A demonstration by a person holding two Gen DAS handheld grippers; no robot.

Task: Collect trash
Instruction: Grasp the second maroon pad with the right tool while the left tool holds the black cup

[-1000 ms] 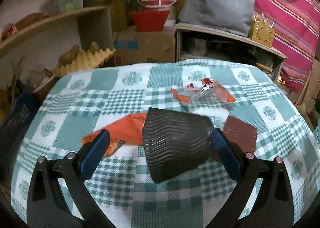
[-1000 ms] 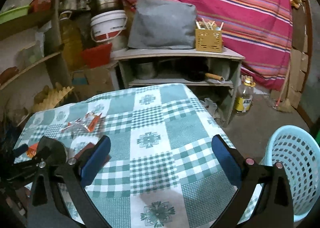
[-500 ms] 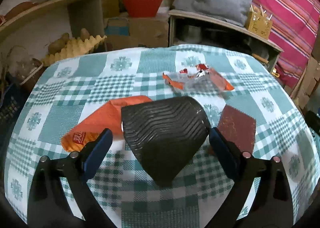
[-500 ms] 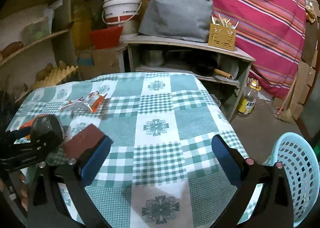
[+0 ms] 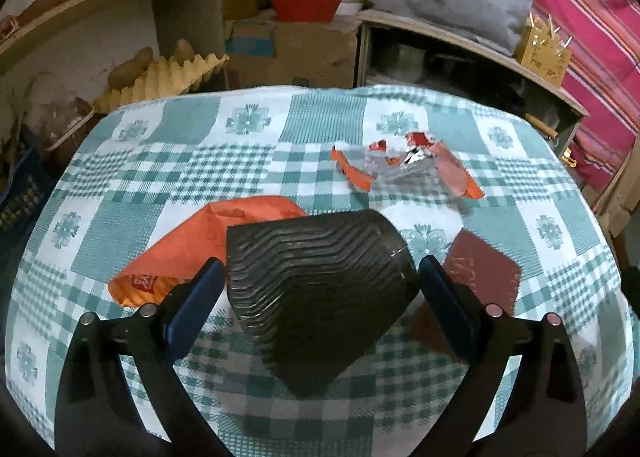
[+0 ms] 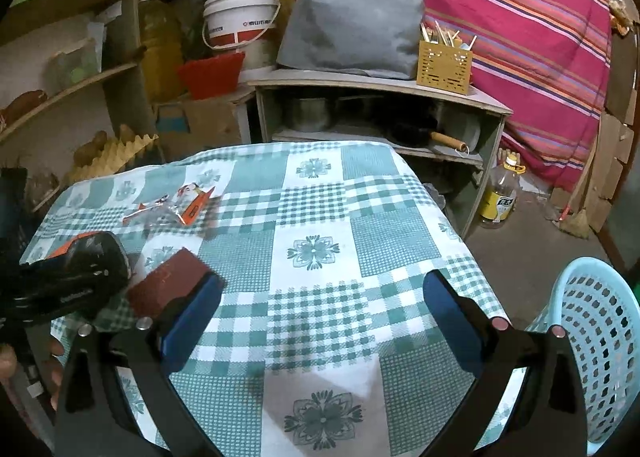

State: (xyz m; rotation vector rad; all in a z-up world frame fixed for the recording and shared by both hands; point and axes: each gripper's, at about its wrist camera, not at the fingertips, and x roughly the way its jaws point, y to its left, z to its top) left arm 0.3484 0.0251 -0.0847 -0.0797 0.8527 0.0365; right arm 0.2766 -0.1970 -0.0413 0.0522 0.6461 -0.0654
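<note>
A black ridged plastic cup lies on its side between the fingers of my left gripper, lifted above the checked tablecloth; it also shows in the right wrist view. The jaws stand wide and the pads meet the cup's sides. An orange wrapper lies behind it at left. A torn orange and silver wrapper lies further back. A maroon packet lies at right. My right gripper is open and empty over the table's right part.
A light blue laundry basket stands on the floor right of the table. Behind the table are a low shelf with a grey bag, a yellow holder, a white bucket, a cardboard box and wall shelves. A bottle stands on the floor.
My left gripper has risen with the black cup held in it, so more of the table shows below. My right gripper has swung left toward the table centre.
</note>
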